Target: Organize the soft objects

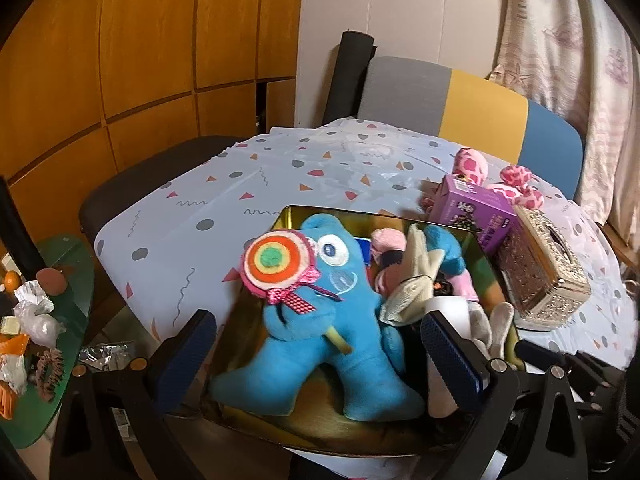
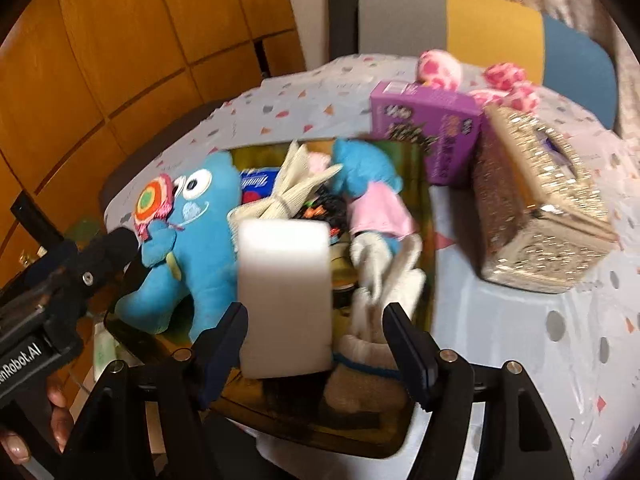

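Right claw (image 2: 316, 344) gapes, white foam sponge block (image 2: 285, 296) loose between — dropping into gold tin (image 2: 426, 240); left claw (image 1: 316, 344) wide open, empty.

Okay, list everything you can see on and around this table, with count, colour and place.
blue plush toy: one, blue, holding a felt lollipop, left side of tin
tin: one, gold, front of table
white sponge block: one, white, between the right gripper's fingers over the tin
cream gloves: tied bundle, cream, middle of tin
purple box: one, behind tin
glittery tissue box: one, silver-gold, right of tin
pink spotted plush: pink, far right of table
tablecloth: pale, patterned
chair: grey, yellow, blue, behind table
left gripper: open around the blue toy
right gripper: open
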